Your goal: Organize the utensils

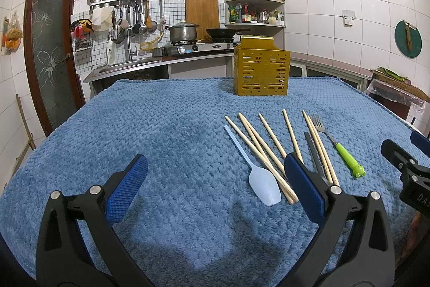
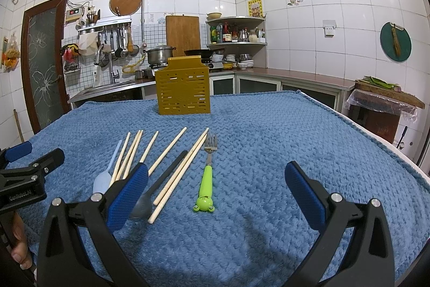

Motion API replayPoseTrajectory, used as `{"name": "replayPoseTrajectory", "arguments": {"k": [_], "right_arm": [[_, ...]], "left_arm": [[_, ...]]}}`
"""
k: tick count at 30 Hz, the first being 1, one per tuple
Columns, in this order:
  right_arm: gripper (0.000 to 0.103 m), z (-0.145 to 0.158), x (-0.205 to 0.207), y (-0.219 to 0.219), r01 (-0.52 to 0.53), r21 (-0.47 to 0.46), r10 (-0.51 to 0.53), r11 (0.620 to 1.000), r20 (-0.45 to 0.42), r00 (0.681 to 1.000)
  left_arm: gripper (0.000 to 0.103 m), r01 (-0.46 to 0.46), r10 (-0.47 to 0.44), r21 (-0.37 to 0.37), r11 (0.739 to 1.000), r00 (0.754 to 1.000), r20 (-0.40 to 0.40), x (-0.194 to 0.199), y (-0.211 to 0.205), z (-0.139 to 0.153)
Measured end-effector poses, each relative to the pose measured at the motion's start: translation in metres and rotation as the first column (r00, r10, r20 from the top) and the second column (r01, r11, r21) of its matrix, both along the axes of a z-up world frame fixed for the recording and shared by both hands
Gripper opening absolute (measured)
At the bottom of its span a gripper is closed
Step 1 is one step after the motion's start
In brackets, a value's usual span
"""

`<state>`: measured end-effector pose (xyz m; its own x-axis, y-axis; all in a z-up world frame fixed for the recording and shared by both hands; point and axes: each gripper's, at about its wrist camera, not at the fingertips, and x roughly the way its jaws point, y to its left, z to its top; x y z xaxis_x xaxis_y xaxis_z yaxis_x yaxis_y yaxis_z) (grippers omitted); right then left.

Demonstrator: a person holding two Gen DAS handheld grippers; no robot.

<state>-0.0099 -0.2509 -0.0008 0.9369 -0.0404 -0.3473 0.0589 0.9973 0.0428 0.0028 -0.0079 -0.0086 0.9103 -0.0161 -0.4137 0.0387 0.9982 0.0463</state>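
Hovering wide open and empty, left gripper (image 1: 215, 187) and right gripper (image 2: 216, 190); chopsticks (image 2: 172, 149), spoons (image 1: 264, 187), fork (image 2: 208, 179) all lying ahead, holder (image 2: 183, 91) beyond them standing unfilled; nothing sorted yet.

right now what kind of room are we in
Most likely a home kitchen: a pot and wok sit on a gas stove, ladles hang over a sink, and a corner shelf holds sauce bottles.
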Motion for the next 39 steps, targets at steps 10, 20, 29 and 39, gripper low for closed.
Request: {"name": "replayPoseTrajectory", "arguments": {"k": [10,20,29,39], "right_arm": [[0.099,0.0,0.0,0.0,0.001,0.001,-0.001,1.0,0.0,1.0],[0.099,0.002,0.003,0.0,0.0,-0.002,0.0,1.0,-0.02,1.0],[0.099,0.019,0.028,0.008,-0.026,-0.064,0.02,0.998,-0.084,0.996],[0.099,0.025,0.074,0.002,-0.042,-0.026,0.037,0.999,-0.166,0.985]], "left_arm": [[0.098,-0.001,0.001,-0.001,1.0,1.0,0.0,0.0,0.001,0.001],[0.098,-0.007,0.007,-0.003,1.0,0.999,-0.043,0.006,0.001,0.0],[0.098,-0.025,-0.002,-0.093,0.995,0.958,-0.287,0.051,0.014,-0.007],[0.098,-0.036,0.009,-0.07,0.997,0.937,-0.349,0.083,0.007,0.014]]}}
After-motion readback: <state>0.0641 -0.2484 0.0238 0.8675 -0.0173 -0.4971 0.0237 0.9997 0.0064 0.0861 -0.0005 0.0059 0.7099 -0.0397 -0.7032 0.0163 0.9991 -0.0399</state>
